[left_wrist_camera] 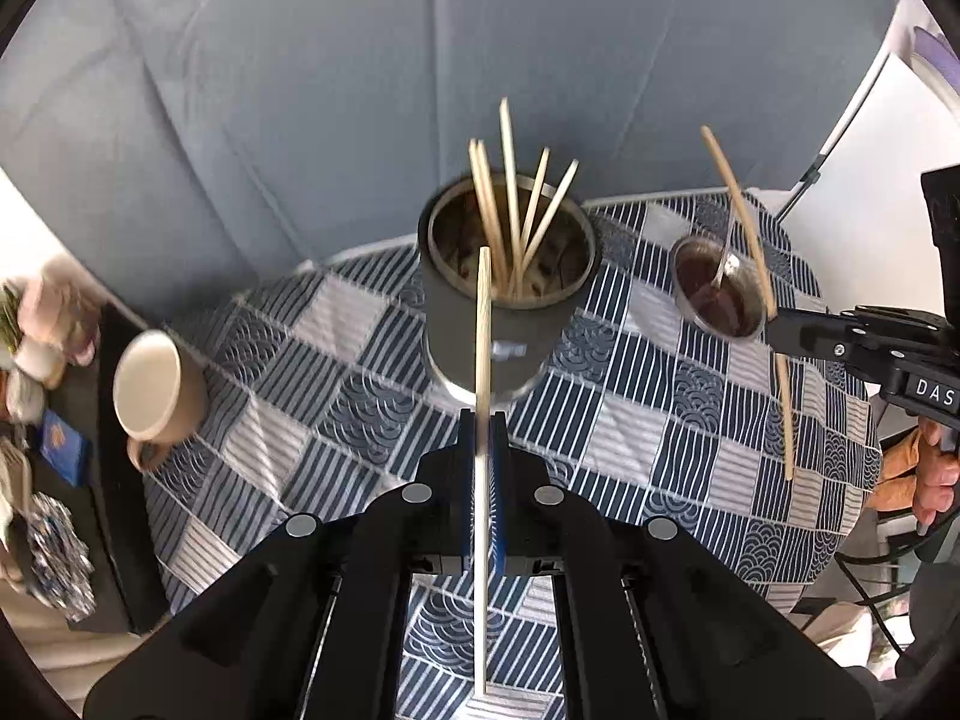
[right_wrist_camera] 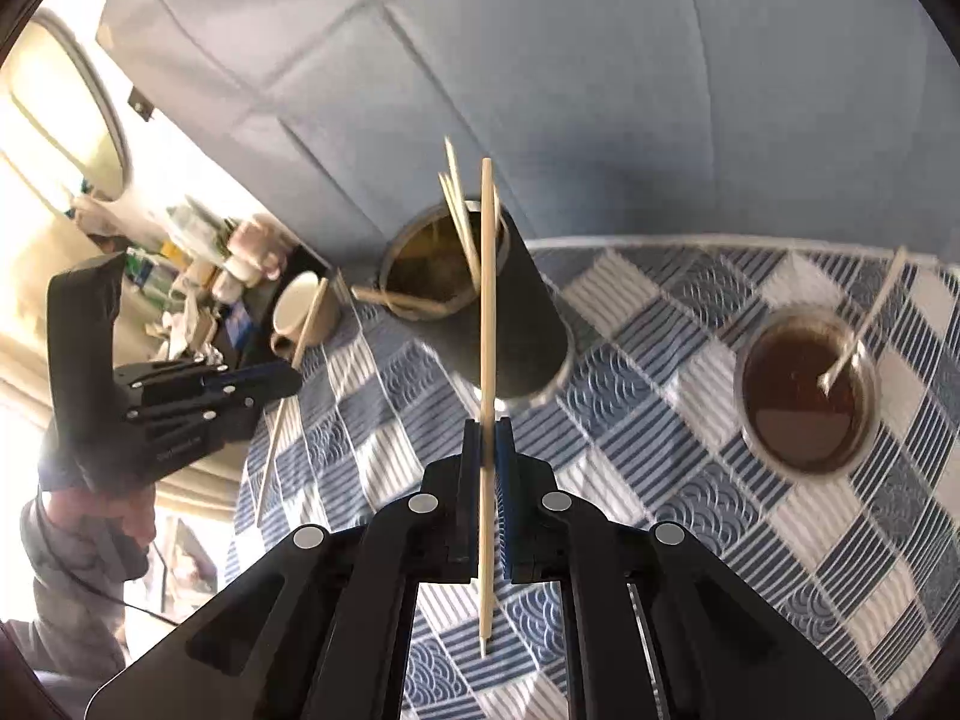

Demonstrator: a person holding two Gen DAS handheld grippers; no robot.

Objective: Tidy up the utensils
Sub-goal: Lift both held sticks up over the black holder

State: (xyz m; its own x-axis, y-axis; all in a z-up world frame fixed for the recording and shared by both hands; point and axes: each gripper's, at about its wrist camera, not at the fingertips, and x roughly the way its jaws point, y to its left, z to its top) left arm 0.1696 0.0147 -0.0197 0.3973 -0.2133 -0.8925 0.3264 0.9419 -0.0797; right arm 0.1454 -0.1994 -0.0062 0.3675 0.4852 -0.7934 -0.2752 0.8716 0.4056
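Note:
A dark cylindrical holder point(left_wrist_camera: 489, 330) stands on the checked tablecloth with several wooden chopsticks in it; it also shows in the right wrist view point(right_wrist_camera: 528, 324). My left gripper point(left_wrist_camera: 483, 420) is shut on one chopstick point(left_wrist_camera: 482, 360), held upright just in front of the holder. My right gripper point(right_wrist_camera: 487, 426) is shut on another chopstick point(right_wrist_camera: 486, 300), upright, in front of the holder. The right gripper also shows in the left wrist view point(left_wrist_camera: 774, 330), holding its chopstick point(left_wrist_camera: 744, 222). The left gripper shows in the right wrist view point(right_wrist_camera: 288, 381).
A beige mug point(left_wrist_camera: 153, 387) lies at the table's left edge. A metal cup point(left_wrist_camera: 717, 288) with brown liquid and a spoon stands to the right of the holder. A cluttered shelf point(left_wrist_camera: 36, 420) is at the left. A blue quilted wall is behind.

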